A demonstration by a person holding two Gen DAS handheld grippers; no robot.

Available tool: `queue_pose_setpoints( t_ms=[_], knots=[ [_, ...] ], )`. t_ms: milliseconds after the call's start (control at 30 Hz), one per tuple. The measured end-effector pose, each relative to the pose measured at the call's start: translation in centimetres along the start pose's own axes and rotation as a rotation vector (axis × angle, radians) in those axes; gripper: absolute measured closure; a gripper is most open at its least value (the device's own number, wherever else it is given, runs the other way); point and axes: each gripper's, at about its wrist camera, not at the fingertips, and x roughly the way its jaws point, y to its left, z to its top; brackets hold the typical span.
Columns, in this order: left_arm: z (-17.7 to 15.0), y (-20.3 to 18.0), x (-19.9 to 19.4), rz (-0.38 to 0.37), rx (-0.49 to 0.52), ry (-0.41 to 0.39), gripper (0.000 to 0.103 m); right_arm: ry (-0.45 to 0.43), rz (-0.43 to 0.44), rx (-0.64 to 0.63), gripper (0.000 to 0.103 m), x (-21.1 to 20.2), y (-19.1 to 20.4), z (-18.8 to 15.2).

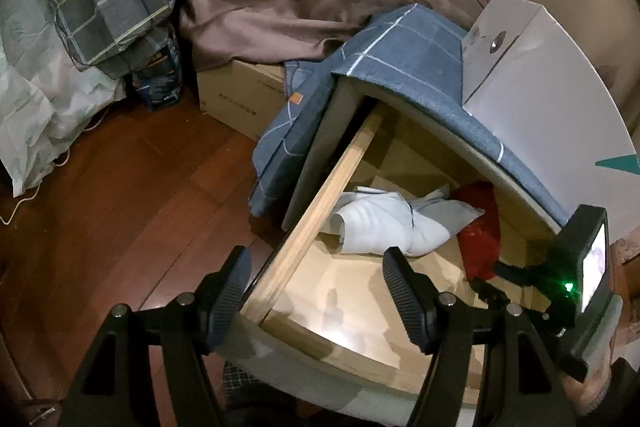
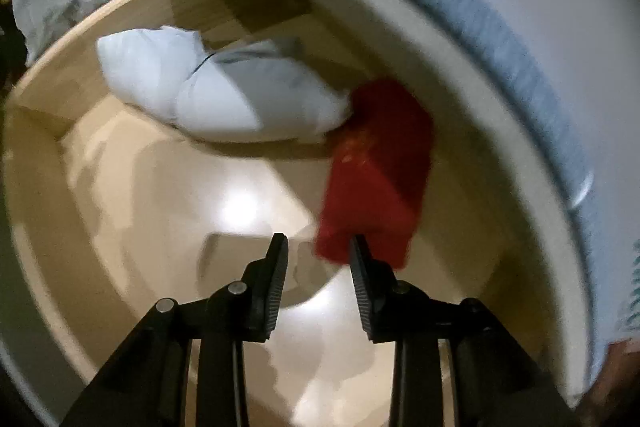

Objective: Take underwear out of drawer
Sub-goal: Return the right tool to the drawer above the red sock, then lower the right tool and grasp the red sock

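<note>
The open wooden drawer holds a white garment touching red underwear at its right, where the right gripper hovers, fingers released, like the left gripper.

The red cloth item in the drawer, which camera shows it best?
The right wrist view: the red cloth item lies whole, though blurred, just ahead of the open right gripper. The left wrist view shows only part of it, behind the white fabric bundle.
</note>
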Motion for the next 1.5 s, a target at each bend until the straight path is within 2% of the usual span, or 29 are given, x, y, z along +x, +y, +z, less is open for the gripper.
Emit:
queue_pose_setpoints(
  t_ms=[67, 233, 433, 533, 633, 800, 867, 933, 1000, 1067, 1200, 1233, 1300, 1333, 1367, 1500],
  knots=[
    [0.0, -0.1, 0.0, -0.003, 0.003, 0.002, 0.033, 0.022, -0.004, 0.009, 0.074, 0.7, -0.1, 0.1],
    [0.1, -0.2, 0.1, -0.003, 0.012, 0.005, 0.033, 0.018, -0.124, -0.069, 0.074, 2.0, 0.8, 0.4],
    [0.1, -0.5, 0.1, -0.002, 0.021, 0.006, 0.033, 0.004, -0.201, -0.107, 0.07, 3.2, 1.2, 0.5],
    [0.1, -0.6, 0.2, -0.001, 0.021, 0.007, 0.033, -0.002, -0.223, -0.115, 0.072, 3.6, 1.2, 0.4],
    [0.1, -0.6, 0.1, -0.002, 0.022, 0.007, 0.033, -0.004, -0.253, -0.137, 0.079, 3.9, 1.7, 0.3],
    [0.1, -0.5, 0.2, 0.002, 0.024, 0.005, 0.033, 0.026, -0.196, -0.101, 0.085, 4.0, 1.0, 0.8],
    [0.1, -0.5, 0.3, -0.001, 0.025, 0.008, 0.033, 0.062, -0.098, -0.036, 0.094, 3.9, -0.2, 0.8],
    [0.1, -0.6, 0.3, -0.002, 0.024, 0.006, 0.033, 0.094, -0.02, 0.007, 0.098, 3.8, -0.8, 0.6],
    [0.1, -0.6, 0.4, -0.002, 0.027, 0.011, 0.033, 0.129, 0.032, 0.02, 0.098, 3.7, -0.9, 0.3],
    [0.1, -0.6, 0.4, -0.002, 0.028, 0.013, 0.033, 0.156, 0.038, 0.015, 0.099, 3.8, -0.6, 0.1],
    [0.0, -0.6, 0.2, -0.005, 0.029, 0.006, 0.033, 0.145, 0.011, 0.006, 0.099, 3.9, -0.7, 0.2],
    [-0.1, -0.6, 0.2, -0.007, 0.028, 0.008, 0.033, 0.097, -0.026, -0.041, 0.097, 3.3, -0.2, 0.2],
    [-0.1, -0.4, 0.3, -0.012, 0.018, 0.012, 0.033, 0.05, -0.102, -0.118, 0.082, 2.6, 1.6, -0.1],
    [-0.1, -0.4, 0.3, -0.016, 0.013, 0.012, 0.033, 0.031, -0.132, -0.147, 0.058, 2.6, 1.7, -0.1],
    [-0.1, -0.4, 0.3, -0.017, 0.011, 0.012, 0.033, 0.007, -0.157, -0.18, 0.044, 2.6, 2.4, 0.0],
    [-0.2, -0.8, 0.1, -0.017, 0.027, 0.002, 0.033, -0.075, -0.272, -0.267, 0.046, 3.1, 3.9, 0.5]
  ],
)
